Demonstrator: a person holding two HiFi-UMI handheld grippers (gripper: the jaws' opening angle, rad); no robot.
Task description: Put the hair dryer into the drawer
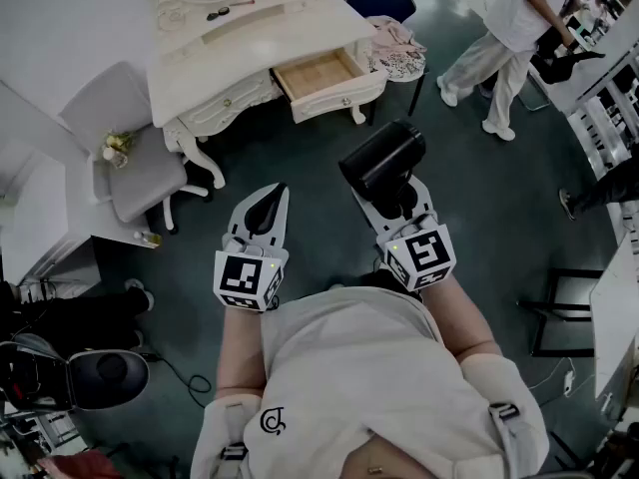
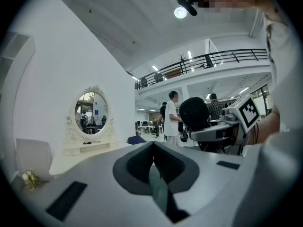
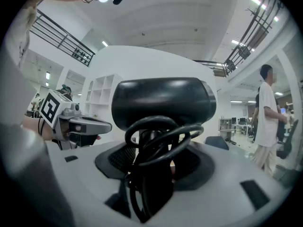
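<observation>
1. Your right tongs (image 3: 154,163) are pinching the black hair dryer (image 3: 161,100) by its handle. The barrel stands above the jaws and lies crosswise to them.
2. The dryer's black cord (image 3: 158,135) is looped in coils around the handle, right at the jaws, and hangs down in front of the pads.
3. Your left tongs (image 2: 154,168) are pressed together with nothing between them. They point level toward the room.
4. From the head view, both tongs are out in front of your body, with the left tongs (image 1: 268,213) beside the right tongs (image 1: 397,200) but apart from them. The hair dryer (image 1: 382,158) is in the air over the dark floor (image 1: 300,168).
5. The drawer (image 1: 318,74) is pulled out from under the white tabletop (image 1: 250,43), and its wooden bottom is bare. It lies ahead of the dryer and well apart from it.
6. A grey chair (image 1: 130,158) stands to the left of the tabletop. An oval mirror (image 2: 91,110) stands at the back of the tabletop.
7. A person in white clothes (image 1: 509,28) is standing farther off, to your right.
</observation>
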